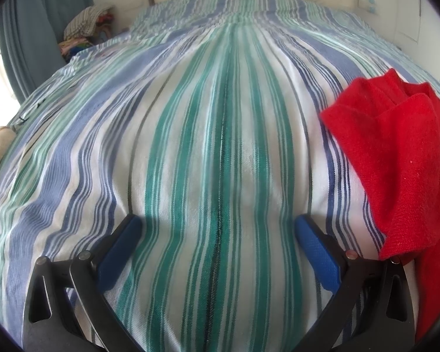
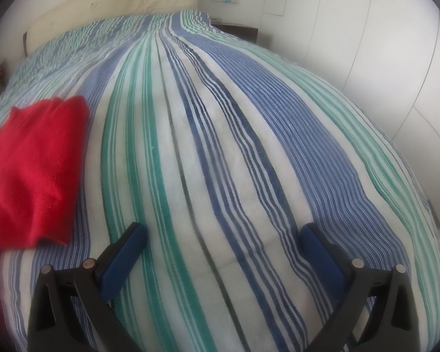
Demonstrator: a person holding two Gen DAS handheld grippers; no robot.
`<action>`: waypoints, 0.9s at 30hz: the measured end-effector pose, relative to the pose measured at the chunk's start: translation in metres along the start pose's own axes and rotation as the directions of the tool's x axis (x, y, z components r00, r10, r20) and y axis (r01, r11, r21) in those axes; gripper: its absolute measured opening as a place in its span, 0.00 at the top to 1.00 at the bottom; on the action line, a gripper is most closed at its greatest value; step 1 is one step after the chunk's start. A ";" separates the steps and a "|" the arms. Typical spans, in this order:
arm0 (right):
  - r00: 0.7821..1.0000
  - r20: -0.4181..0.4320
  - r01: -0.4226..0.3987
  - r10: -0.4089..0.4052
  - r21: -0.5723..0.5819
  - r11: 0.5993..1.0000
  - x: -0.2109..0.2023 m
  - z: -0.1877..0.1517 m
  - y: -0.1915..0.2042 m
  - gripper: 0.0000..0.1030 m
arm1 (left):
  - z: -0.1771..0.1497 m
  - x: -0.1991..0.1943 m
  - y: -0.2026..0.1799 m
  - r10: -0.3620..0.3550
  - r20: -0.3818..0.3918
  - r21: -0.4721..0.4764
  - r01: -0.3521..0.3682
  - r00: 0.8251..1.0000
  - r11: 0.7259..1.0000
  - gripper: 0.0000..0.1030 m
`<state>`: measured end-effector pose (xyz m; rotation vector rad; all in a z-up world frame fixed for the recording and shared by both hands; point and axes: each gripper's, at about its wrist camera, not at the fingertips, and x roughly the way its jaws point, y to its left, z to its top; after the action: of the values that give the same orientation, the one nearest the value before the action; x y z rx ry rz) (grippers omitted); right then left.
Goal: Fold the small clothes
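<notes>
A red garment [image 1: 402, 158] lies on the striped bedspread [image 1: 220, 117], partly folded, at the right edge of the left wrist view. It also shows in the right wrist view [image 2: 32, 170] at the left. My left gripper [image 1: 218, 224] is open and empty, low over the bedspread, with the garment just right of its right finger. My right gripper [image 2: 224, 231] is open and empty over the bedspread [image 2: 249, 135], with the garment to its left.
A cream headboard [image 2: 114, 3] stands at the far end of the bed. A pile of clothes [image 1: 88, 26] and a blue curtain [image 1: 38, 29] are at the far left. White wardrobe doors [image 2: 381, 47] run along the bed's right side, with a dark nightstand [image 2: 237, 29].
</notes>
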<state>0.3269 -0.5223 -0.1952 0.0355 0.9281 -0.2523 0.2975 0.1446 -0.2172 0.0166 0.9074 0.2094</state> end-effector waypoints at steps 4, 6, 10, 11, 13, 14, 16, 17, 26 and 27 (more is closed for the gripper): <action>1.000 0.000 0.000 0.000 0.000 1.000 0.000 0.000 0.000 0.00 | 0.000 -0.001 -0.005 0.024 -0.003 0.020 -0.024 1.000 0.999 0.00; 1.000 0.000 0.000 0.000 0.000 1.000 0.000 0.000 0.000 0.00 | 0.001 0.000 -0.007 0.034 -0.006 0.029 -0.034 0.999 0.999 0.00; 1.000 0.000 0.000 0.000 0.000 1.000 0.000 0.000 0.000 0.00 | 0.003 0.000 -0.006 0.033 -0.014 0.031 -0.032 0.999 0.999 0.00; 1.000 0.000 0.000 0.000 0.000 1.000 0.000 0.000 0.000 0.00 | 0.003 0.000 -0.006 0.031 -0.016 0.031 -0.031 0.999 0.999 0.00; 1.000 0.000 0.000 0.000 0.000 1.000 0.000 0.000 0.000 0.00 | 0.004 0.000 -0.006 0.032 -0.015 0.031 -0.031 0.999 0.999 0.00; 1.000 0.000 0.000 0.000 0.000 1.000 0.000 0.000 0.000 0.00 | 0.004 0.000 -0.006 0.034 -0.015 0.032 -0.033 0.999 0.999 0.00; 1.000 0.000 0.000 0.000 0.000 1.000 0.000 0.000 0.000 0.00 | 0.004 -0.001 -0.006 0.040 -0.012 0.037 -0.040 0.999 0.999 0.00; 1.000 0.000 0.000 0.000 0.000 1.000 0.000 0.000 0.000 0.00 | 0.004 -0.001 -0.006 0.042 -0.013 0.038 -0.042 0.999 0.998 0.00; 1.000 0.000 0.000 0.000 0.000 1.000 0.000 0.000 0.000 0.00 | 0.004 0.000 -0.006 0.031 -0.010 0.029 -0.031 0.999 0.999 0.00; 1.000 0.000 0.000 0.000 0.000 1.000 0.000 0.000 0.000 0.00 | 0.003 0.000 -0.006 0.032 -0.005 0.029 -0.032 0.999 0.999 0.00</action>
<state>0.3272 -0.5224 -0.1951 0.0354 0.9282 -0.2524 0.3005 0.1390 -0.2158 0.0570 0.9161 0.2260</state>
